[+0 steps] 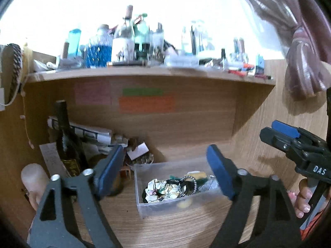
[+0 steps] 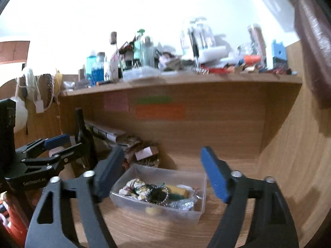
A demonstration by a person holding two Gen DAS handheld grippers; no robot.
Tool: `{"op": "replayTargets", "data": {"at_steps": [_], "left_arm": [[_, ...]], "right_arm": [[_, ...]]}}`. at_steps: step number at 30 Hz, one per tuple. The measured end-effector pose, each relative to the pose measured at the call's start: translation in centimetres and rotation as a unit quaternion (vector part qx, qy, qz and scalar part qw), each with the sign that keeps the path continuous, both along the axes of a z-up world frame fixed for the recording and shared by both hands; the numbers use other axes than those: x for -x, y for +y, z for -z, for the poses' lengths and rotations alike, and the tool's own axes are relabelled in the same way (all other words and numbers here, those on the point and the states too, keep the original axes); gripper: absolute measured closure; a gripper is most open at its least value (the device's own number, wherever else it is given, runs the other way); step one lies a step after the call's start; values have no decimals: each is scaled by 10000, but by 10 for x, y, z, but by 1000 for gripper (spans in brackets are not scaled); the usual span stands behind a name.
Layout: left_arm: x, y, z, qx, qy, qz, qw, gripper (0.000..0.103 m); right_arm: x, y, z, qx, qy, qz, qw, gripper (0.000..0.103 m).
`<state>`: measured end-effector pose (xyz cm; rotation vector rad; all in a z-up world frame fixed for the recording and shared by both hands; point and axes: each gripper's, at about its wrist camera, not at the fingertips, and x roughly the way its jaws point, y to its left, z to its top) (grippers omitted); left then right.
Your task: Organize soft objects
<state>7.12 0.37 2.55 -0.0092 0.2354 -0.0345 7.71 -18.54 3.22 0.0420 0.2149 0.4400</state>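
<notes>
A clear plastic box [image 1: 142, 186] [image 2: 198, 215] stands on the wooden desk and holds soft items: a crumpled patterned scrunchie [image 1: 159, 189] [image 2: 134, 187], a dark scrunchie with a sparkly band [image 1: 187, 185] [image 2: 158, 194], a yellow-green piece [image 2: 178, 190] and silvery fabric [image 2: 182, 203]. My left gripper [image 1: 165, 171] is open and empty, just above and before the box. My right gripper [image 2: 163, 173] is open and empty, also just before the box. Each gripper shows in the other's view: the right one [image 1: 289, 136] at right, the left one [image 2: 51, 146] at left.
A dark wine bottle [image 1: 66, 140] [image 2: 82, 136], rolled papers [image 1: 89, 132] and small clutter stand left of the box. A shelf [image 1: 144, 72] [image 2: 186, 78] above carries many bottles and jars. A brown curtain [image 1: 300, 41] hangs at right. Wooden walls close both sides.
</notes>
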Motion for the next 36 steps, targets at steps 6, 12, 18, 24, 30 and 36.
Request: {"op": "replayTargets", "data": {"at_steps": [6, 12, 18, 24, 30, 36], "left_arm": [[26, -4, -8, -97, -401, -92, 9991, 3], [41, -5, -12, -65, -533, -107, 9985, 1], [42, -4, -10, -47, -535, -87, 9985, 0], [42, -5, -8, -83, -547, -67, 9984, 0], [42, -7, -8, -96, -549, -68, 9984, 0], [42, -6, -7, -73, -531, -13, 9986, 0]], "right_arm": [[18, -3, -5, -88, -221, 70, 9997, 10], [36, -6, -8, -106, -498, 189, 9985, 0], [42, -6, -8, -102, -518, 184, 9984, 0], [43, -5, -7, -96, -517, 195, 9984, 0], [43, -5, -7, -86, -523, 211, 9984, 0], [44, -5, -6, -86, -515, 228, 9984, 0]]}}
